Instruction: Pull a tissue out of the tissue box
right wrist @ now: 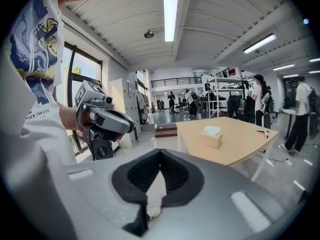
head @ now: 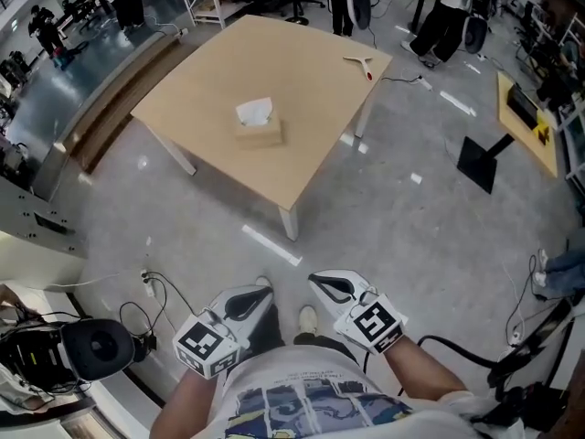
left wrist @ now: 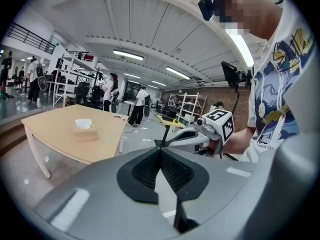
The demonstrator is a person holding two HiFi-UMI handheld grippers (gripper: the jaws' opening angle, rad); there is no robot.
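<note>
Closest in, the person's forearms hold both grippers against the body, above the grey floor (head: pixel 411 236). The left gripper (head: pixel 264 287) has its jaws pressed together at the tips with nothing between them. The right gripper (head: pixel 316 279) is likewise closed and empty. The two sit side by side, tips angled toward each other. Well beyond them stands the table (head: pixel 274 62), and neither gripper is near it. The tissue box (head: pixel 258 132) rests near the table's middle, upright, with a white tissue (head: pixel 254 112) sticking up from its top. A red-tipped tool (head: pixel 359 62) lies at the far corner. People (head: pixel 448 12) stand past the table.
</note>
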